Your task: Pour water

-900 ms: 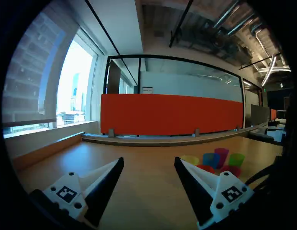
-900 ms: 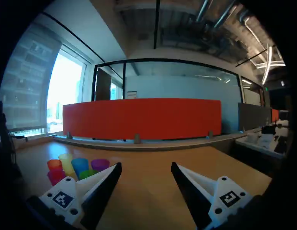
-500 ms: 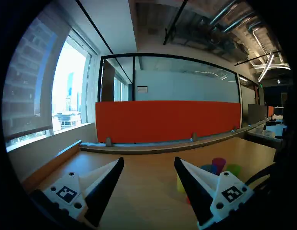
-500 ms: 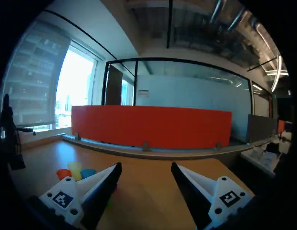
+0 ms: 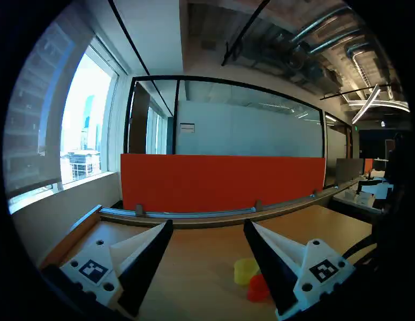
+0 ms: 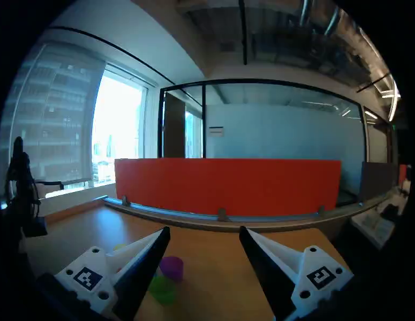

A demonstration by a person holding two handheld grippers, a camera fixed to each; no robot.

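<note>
Cups standing on desk (image 5: 202,281): yellow cup (image 5: 243,270) touching red cup (image 5: 257,288) in left gripper view, purple cup (image 6: 172,267) by green cup (image 6: 163,289) in right gripper view. Left gripper (image 5: 207,227) above desk, spread wide, empty. Right gripper (image 6: 204,232) above desk, equally wide, empty.

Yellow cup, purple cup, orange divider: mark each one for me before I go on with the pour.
yellow cup (image 5: 243,274): left gripper view, on its side wall below the rim.
purple cup (image 6: 173,270): right gripper view, on its side wall.
orange divider (image 6: 228,184): right gripper view, middle of its front face.
</note>
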